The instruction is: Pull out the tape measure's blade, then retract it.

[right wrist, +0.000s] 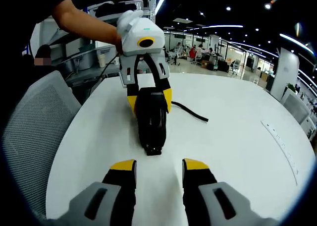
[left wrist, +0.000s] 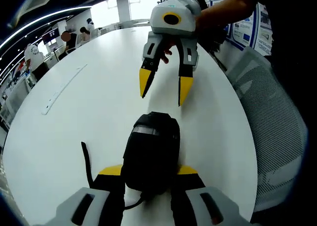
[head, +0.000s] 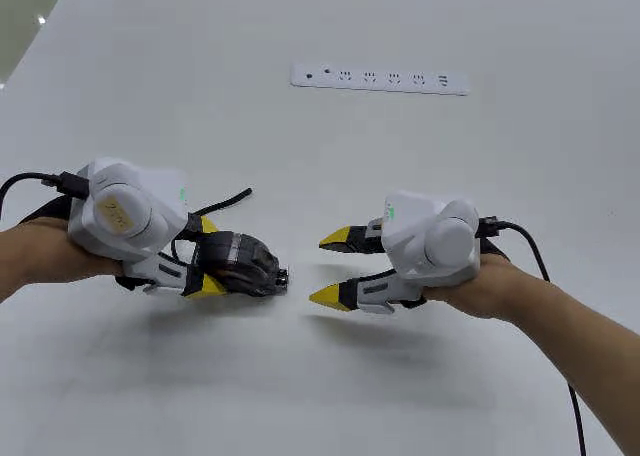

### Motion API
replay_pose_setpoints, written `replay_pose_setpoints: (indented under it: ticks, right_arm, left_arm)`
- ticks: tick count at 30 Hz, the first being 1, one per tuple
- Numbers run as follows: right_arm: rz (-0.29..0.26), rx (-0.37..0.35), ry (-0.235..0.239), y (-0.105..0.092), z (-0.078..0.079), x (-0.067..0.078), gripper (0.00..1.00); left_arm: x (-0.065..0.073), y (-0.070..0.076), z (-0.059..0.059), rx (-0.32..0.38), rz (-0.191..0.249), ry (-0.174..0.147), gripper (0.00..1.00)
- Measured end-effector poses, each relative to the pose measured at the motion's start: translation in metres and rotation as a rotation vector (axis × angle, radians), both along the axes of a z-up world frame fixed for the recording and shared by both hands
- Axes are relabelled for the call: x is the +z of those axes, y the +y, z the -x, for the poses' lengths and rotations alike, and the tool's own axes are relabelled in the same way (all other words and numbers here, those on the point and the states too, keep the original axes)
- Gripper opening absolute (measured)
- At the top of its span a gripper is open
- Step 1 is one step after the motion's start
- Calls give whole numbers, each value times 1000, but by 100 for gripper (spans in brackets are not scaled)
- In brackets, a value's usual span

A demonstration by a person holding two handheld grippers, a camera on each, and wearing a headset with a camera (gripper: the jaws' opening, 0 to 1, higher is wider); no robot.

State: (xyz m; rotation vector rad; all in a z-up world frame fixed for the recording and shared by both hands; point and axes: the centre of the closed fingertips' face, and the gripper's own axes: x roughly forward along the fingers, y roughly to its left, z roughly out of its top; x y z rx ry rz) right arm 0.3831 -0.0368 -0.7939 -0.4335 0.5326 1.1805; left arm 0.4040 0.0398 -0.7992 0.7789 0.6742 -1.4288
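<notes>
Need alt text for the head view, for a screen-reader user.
The left gripper clamps a black tape measure on a white table. The blade end faces the open right gripper, which sits a short gap away. No blade is drawn out, and a white power strip lies farther back.

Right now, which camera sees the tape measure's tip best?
The right gripper view: the tip faces that camera. The head view shows it tiny, side-on. The left gripper view looks over the tape measure from behind.
</notes>
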Motion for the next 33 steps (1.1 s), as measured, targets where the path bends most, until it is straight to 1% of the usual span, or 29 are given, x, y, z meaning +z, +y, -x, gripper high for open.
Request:
replay_pose_setpoints:
  ticks: [7, 12, 16, 19, 22, 25, 28, 32, 33]
  right_arm:
    - [8, 27, 15, 16, -1, -10, 30]
    - [7, 41, 11, 24, -4, -13, 24]
    - [6, 61, 17, 32, -5, -16, 20]
    - [18, 78, 11, 34, -4, -19, 15]
    - [17, 77, 15, 35, -4, -19, 15]
    - [34, 88, 17, 35, -3, -24, 15]
    - [23, 101, 20, 35, -3, -25, 14]
    - [17, 86, 38, 35, -3, -25, 13]
    - [20, 86, 34, 35, -3, -25, 12]
  left_arm:
    - [-1, 0, 1, 8, -6, 6, 31]
    - [-1, 1, 0, 21, -12, 10, 31]
    - [-1, 1, 0, 28, -11, 16, 31]
    - [-1, 1, 0, 28, -8, 17, 31]
    - [-1, 1, 0, 28, -7, 18, 30]
    - [-1, 1, 0, 21, -1, 17, 30]
    - [-1, 2, 0, 25, 2, 17, 30]
    - [0, 2, 0, 32, 8, 16, 30]
    - [0, 2, 0, 33, 9, 16, 30]
